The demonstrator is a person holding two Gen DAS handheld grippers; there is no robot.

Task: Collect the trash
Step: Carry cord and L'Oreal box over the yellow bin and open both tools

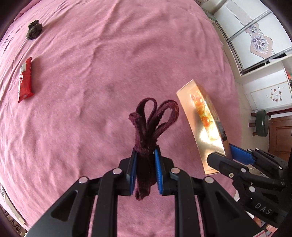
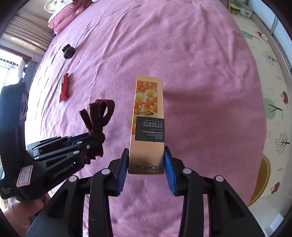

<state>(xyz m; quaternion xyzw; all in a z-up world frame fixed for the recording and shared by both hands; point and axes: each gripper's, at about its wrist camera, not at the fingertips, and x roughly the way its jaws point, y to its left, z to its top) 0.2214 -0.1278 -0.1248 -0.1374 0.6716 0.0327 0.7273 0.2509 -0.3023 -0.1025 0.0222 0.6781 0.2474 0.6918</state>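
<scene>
My left gripper (image 1: 145, 156) is shut on a dark maroon looped fabric strip (image 1: 151, 120) and holds it above the pink bedspread (image 1: 102, 69). The strip also shows in the right wrist view (image 2: 98, 116). My right gripper (image 2: 146, 160) is shut on a gold L'Oreal carton (image 2: 147, 116), held upright above the bed. The carton also shows at the right of the left wrist view (image 1: 204, 124). A red snack wrapper (image 1: 25, 80) lies on the bed at the left, also in the right wrist view (image 2: 64, 87). A dark crumpled item (image 1: 34, 30) lies farther back.
Pink pillows (image 2: 67, 12) lie at the head of the bed. A patterned floor mat (image 2: 270, 91) lies to the right of the bed. A wardrobe (image 1: 255, 40) and a dark stool (image 1: 261, 125) stand past the bed's right edge.
</scene>
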